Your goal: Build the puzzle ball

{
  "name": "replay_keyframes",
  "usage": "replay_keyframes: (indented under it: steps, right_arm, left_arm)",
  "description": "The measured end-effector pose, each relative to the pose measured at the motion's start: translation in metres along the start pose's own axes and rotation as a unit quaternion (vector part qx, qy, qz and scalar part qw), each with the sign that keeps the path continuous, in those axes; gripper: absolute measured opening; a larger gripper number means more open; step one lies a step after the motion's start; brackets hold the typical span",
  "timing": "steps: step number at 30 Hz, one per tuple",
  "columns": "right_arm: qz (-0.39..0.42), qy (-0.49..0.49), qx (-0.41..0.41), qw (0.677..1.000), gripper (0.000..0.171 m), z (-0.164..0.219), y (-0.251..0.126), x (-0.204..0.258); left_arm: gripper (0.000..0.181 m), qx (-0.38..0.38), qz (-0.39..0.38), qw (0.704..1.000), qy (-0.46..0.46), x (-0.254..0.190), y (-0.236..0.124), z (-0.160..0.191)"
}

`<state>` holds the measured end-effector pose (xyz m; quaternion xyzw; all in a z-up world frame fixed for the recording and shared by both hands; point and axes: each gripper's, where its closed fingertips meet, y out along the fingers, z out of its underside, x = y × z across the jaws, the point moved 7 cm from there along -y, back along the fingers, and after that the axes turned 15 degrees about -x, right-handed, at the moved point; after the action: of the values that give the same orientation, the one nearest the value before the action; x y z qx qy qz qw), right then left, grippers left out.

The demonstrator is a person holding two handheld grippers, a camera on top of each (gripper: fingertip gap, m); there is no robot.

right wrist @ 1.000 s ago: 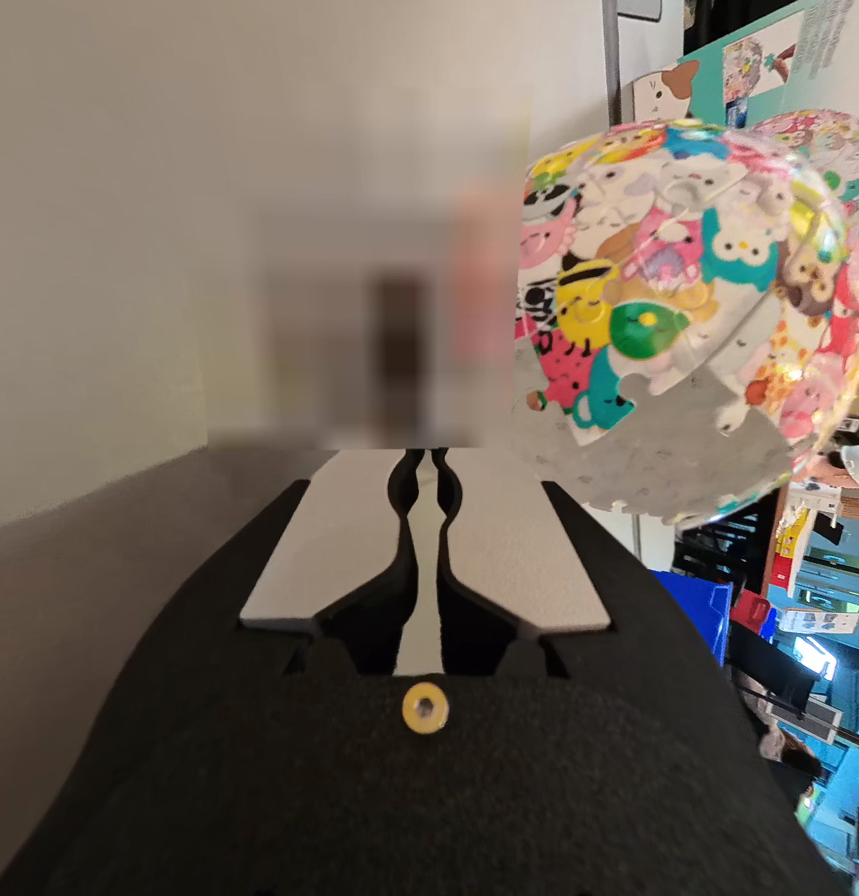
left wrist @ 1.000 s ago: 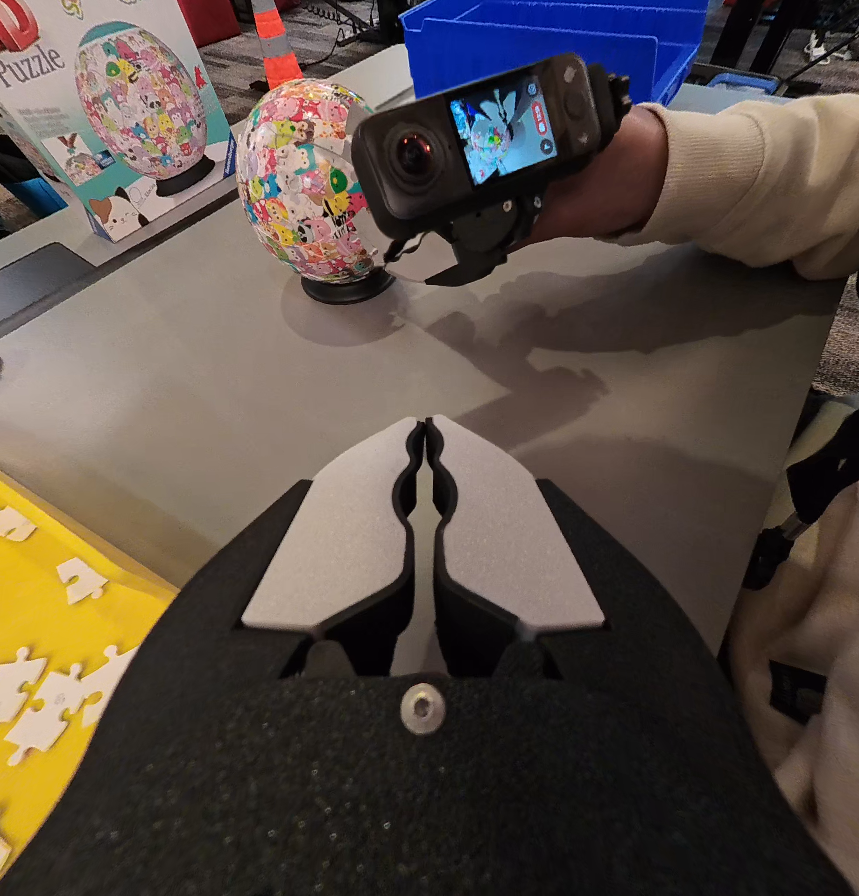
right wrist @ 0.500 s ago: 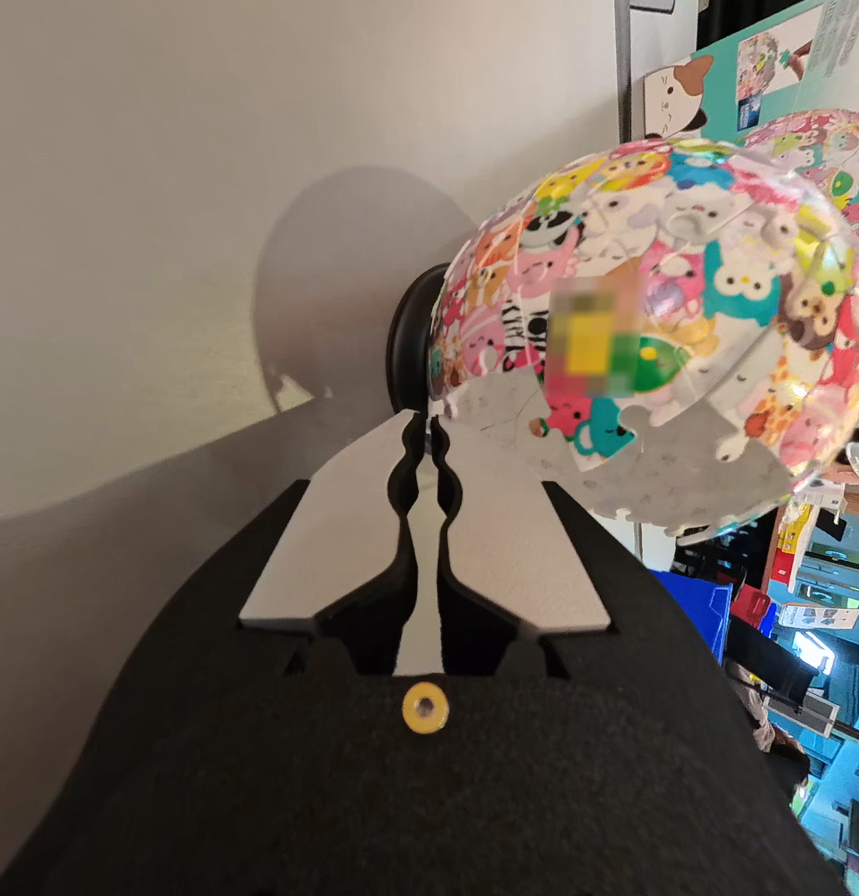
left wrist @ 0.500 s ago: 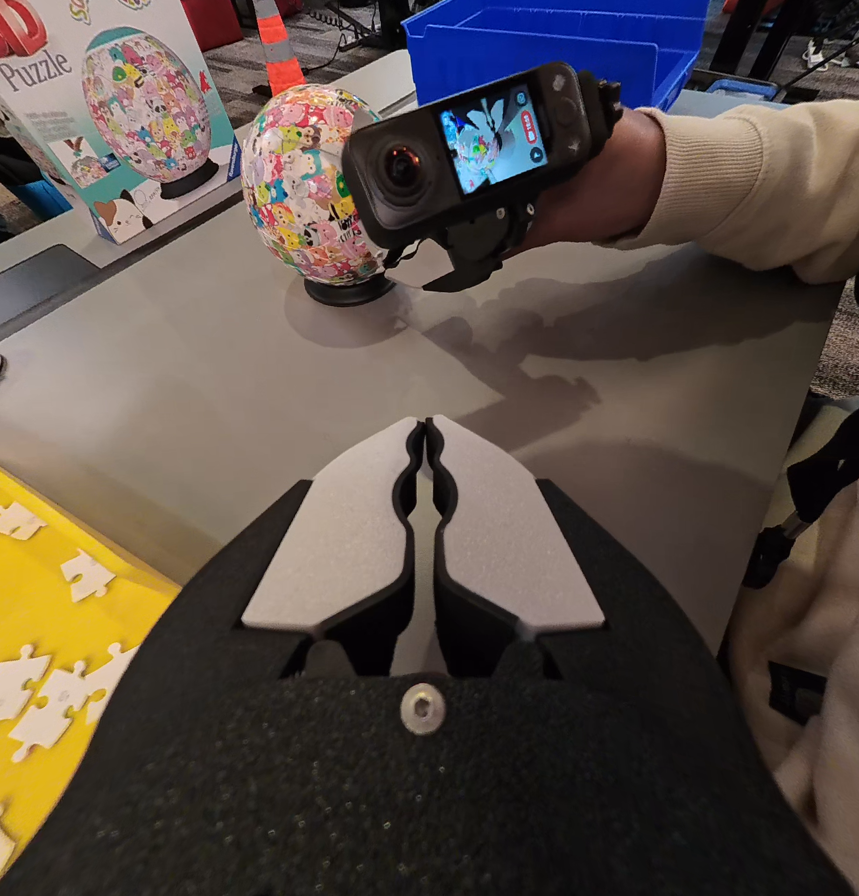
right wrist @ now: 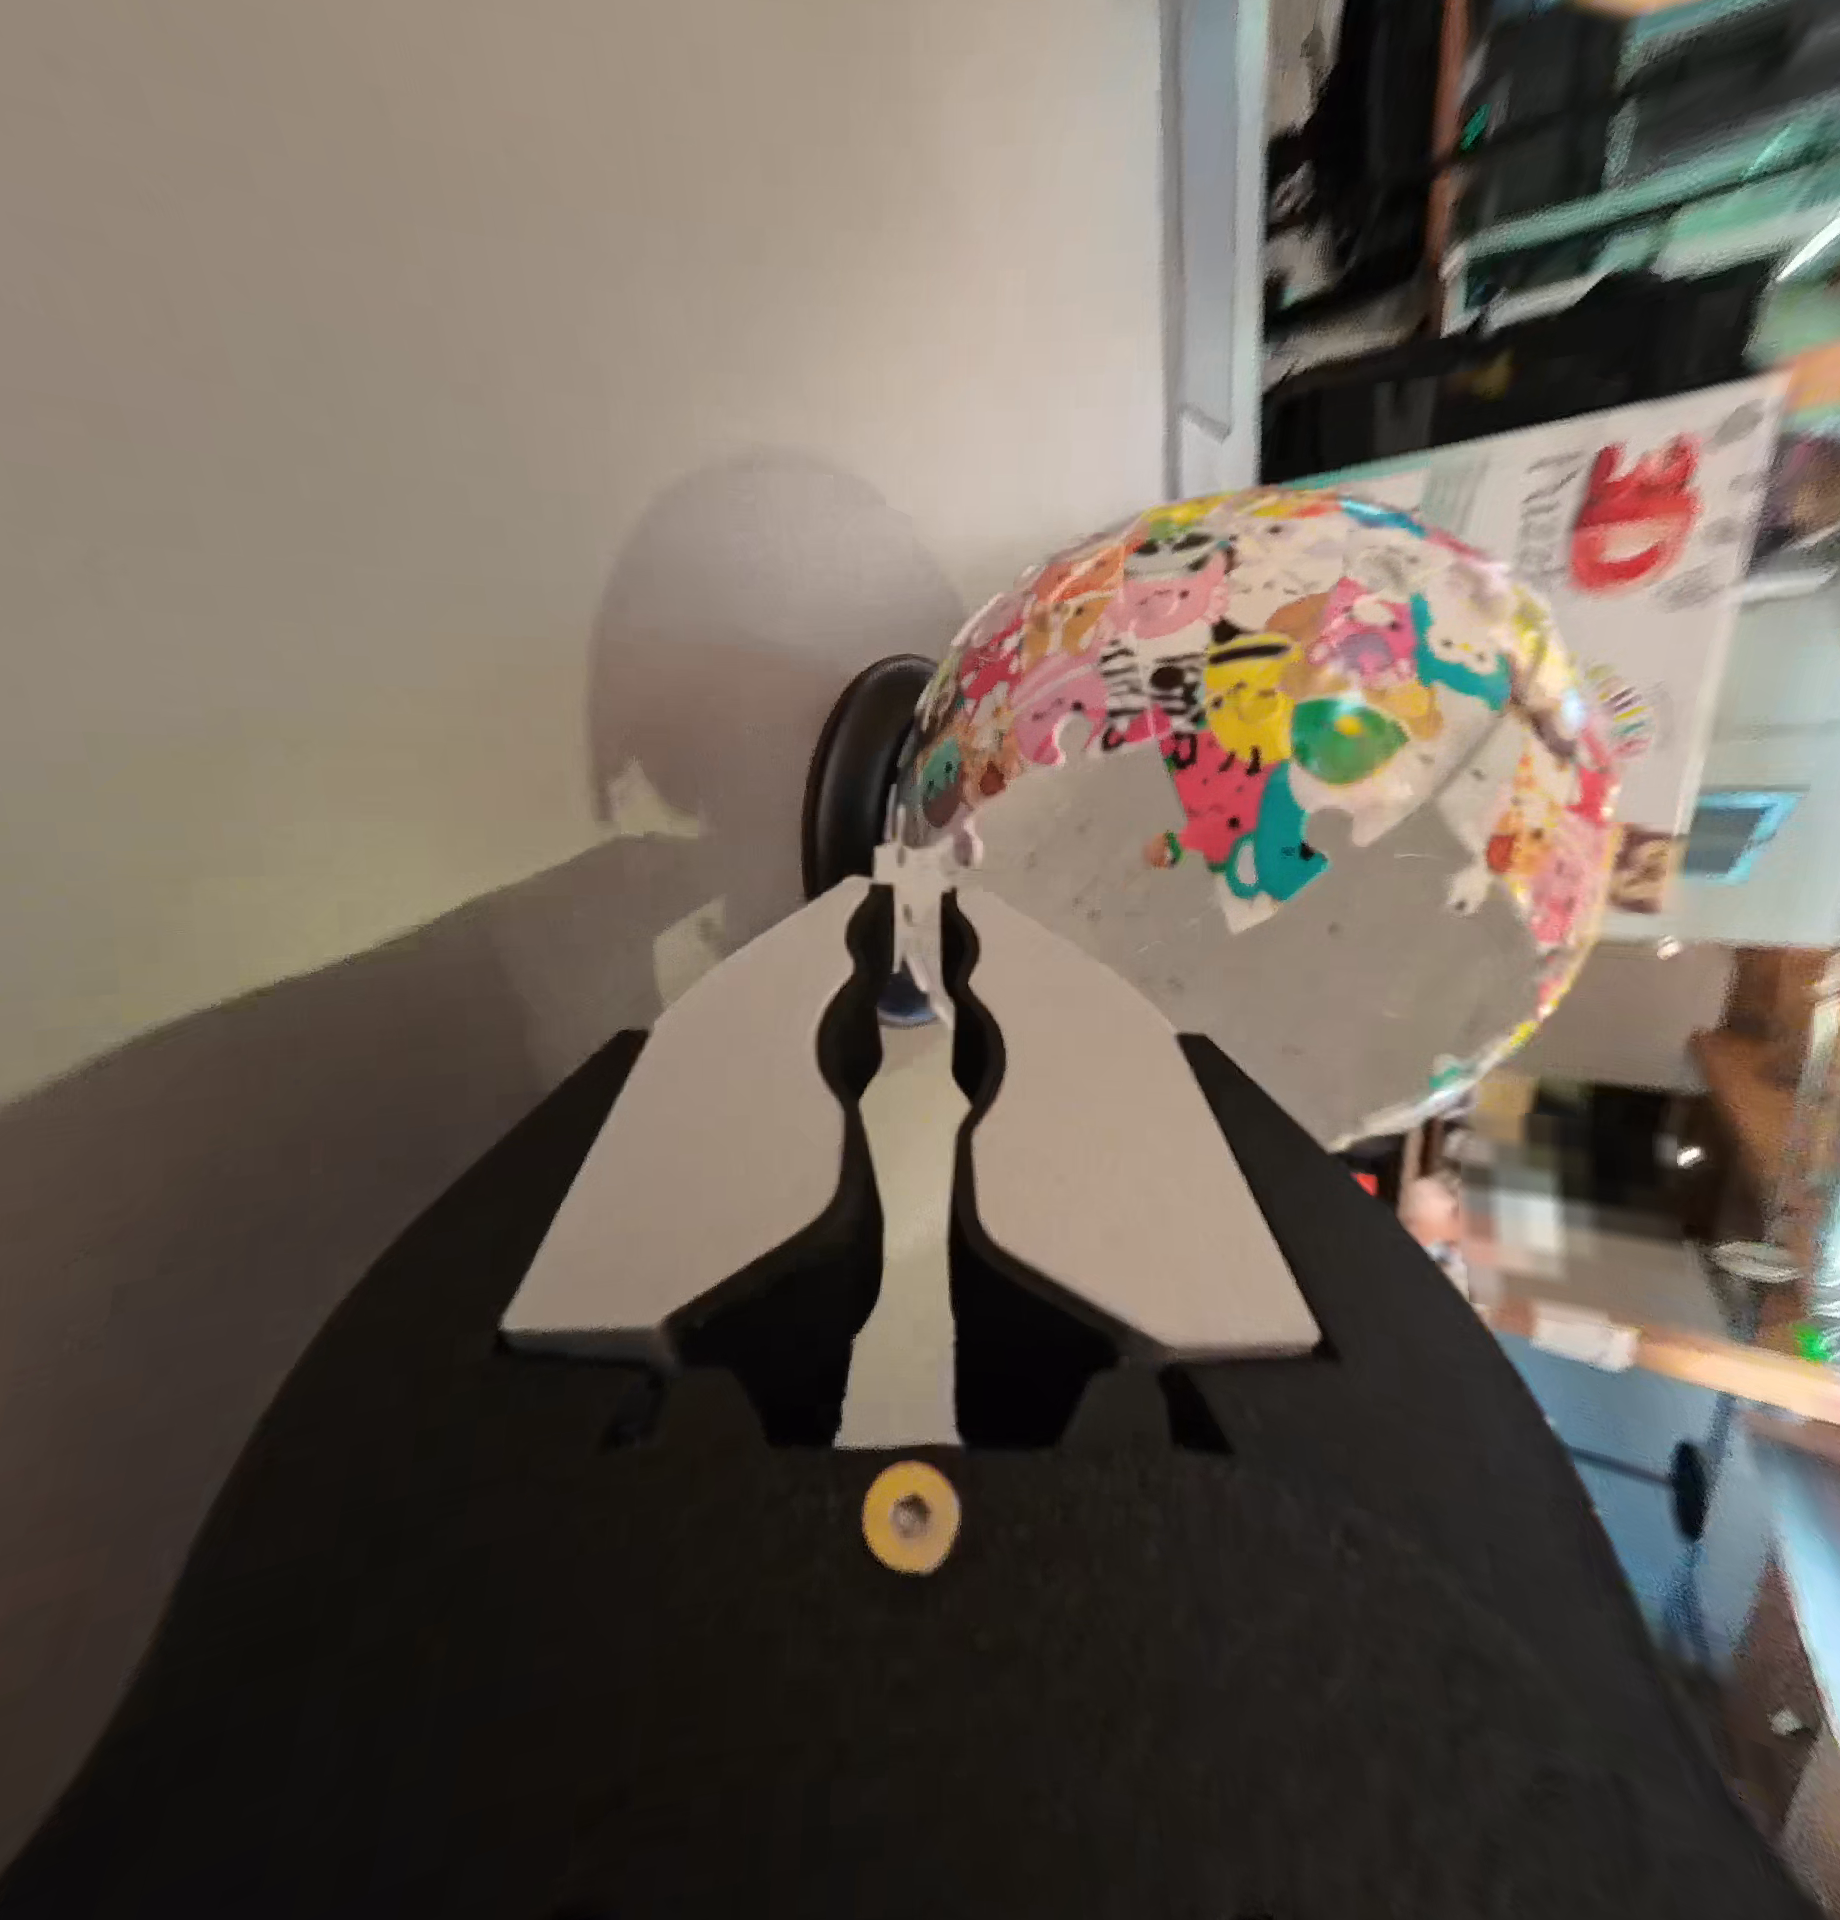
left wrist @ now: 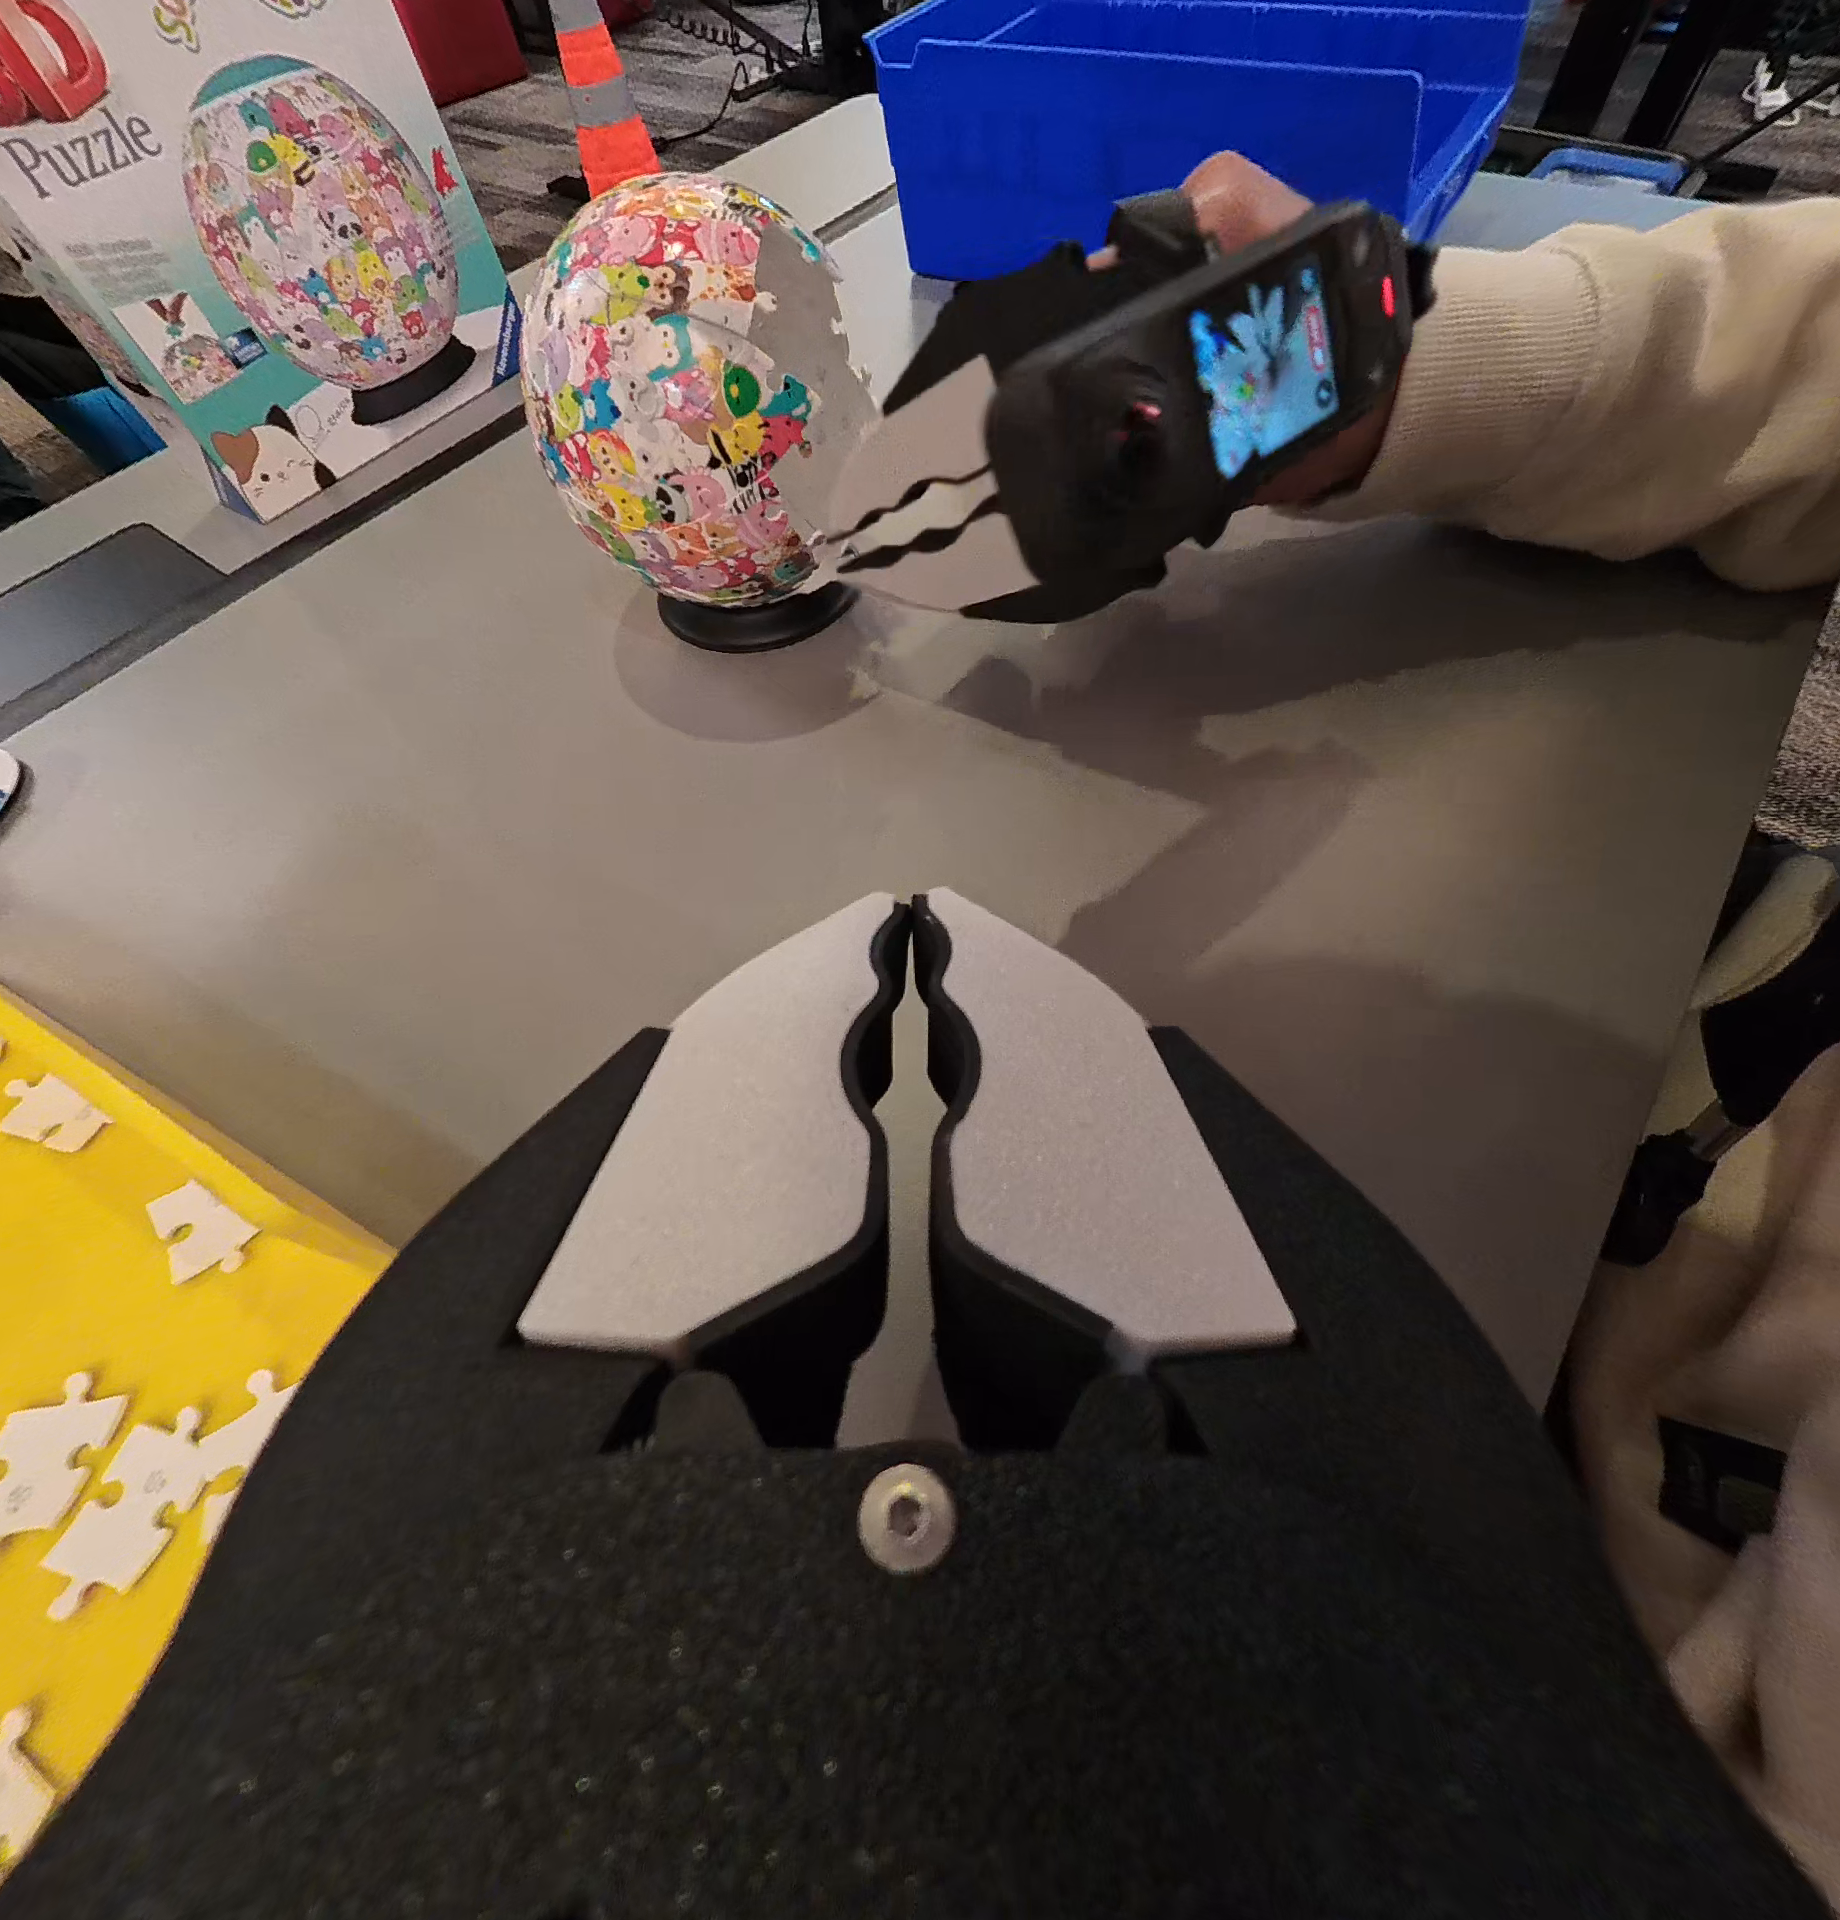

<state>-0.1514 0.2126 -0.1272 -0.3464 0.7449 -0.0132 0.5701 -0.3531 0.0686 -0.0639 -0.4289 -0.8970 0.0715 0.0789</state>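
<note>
Right gripper (left wrist: pixel 843 545) is rolling over and dropping toward the ball's lower edge compared with a second ago, its jaws now parting slightly where they were pressed together; left gripper (left wrist: pixel 912 909) is staying put, low over the table.

Puzzle ball (left wrist: pixel 687 400) is sitting upright on its black stand (left wrist: pixel 755 623) on the grey table (left wrist: pixel 376 831), a large patch on its right side not yet covered, showing only the clear inner shell. In the right wrist view the fingertips are sitting right at the jagged lower edge of the printed pieces (right wrist: pixel 1207 727), next to the stand; something pale is showing in the narrow gap between the jaws, possibly a piece, but it is blurred and I cannot tell whether it is gripped. My guess: the gripper is lining up with the open edge to seat or press a piece there.

Left gripper is closed and empty, tips touching, likely waiting its turn beside the yellow tray (left wrist: pixel 85 1299) of loose white-backed pieces (left wrist: pixel 199 1231).

Surface is looking matte, flat, uncluttered. Puzzle box (left wrist: pixel 220 239) is standing behind the ball, blue bin (left wrist: pixel 1155 135) at the far edge, an orange cone (left wrist: pixel 594 94) on the carpet beyond. Cream sleeve (left wrist: pixel 1622 384) is reaching in from the right.
</note>
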Motion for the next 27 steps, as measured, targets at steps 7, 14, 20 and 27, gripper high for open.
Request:
replay_keyframes:
  steps: [7,14,20,27]
  right_arm:
    - [-0.005,-0.057,-0.064,0.996,0.012,0.022,0.006,0.01]
    - [0.002,-0.061,-0.088,0.994,0.013,0.02,0.009,0.009]
    - [-0.018,-0.07,-0.095,0.993,0.002,0.023,0.011,0.005]
    - [-0.042,-0.056,-0.112,0.991,0.002,0.02,0.01,-0.006]
  left_arm:
    - [0.0,0.002,0.001,1.0,0.003,-0.001,-0.001,0.0]
    - [0.0,0.003,-0.001,1.0,0.005,-0.001,-0.001,0.0]
    - [0.0,0.004,0.001,1.0,0.002,0.0,0.0,0.001]
    - [0.0,0.006,0.0,1.0,0.002,0.0,0.002,0.002]
